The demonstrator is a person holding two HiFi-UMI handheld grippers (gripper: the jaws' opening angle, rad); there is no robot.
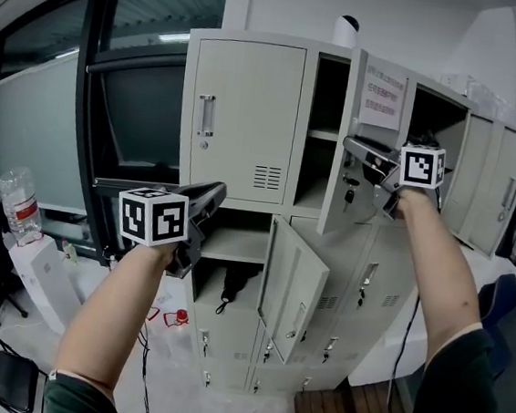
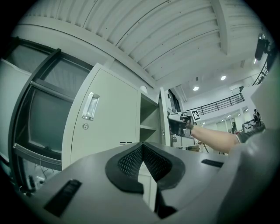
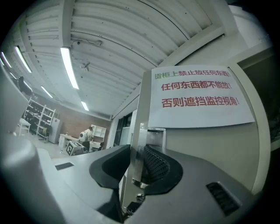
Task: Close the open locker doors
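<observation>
Two doors hang open on the locker: the upper door, with a paper notice, has its edge pinched in the right gripper's narrow jaws; lower door ajar. Left gripper closed, empty

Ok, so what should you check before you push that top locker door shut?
1. Upper locker door edge sits between the right hand-held gripper pads: ok.
2. Left hand-held gripper empty, jaws together: ok.
3. Nothing sticks out of the upper compartment: cannot tell, too dark.
4. Lower locker door closed: not ok, open.
5. Far-right doors closed: not ok, open.
</observation>
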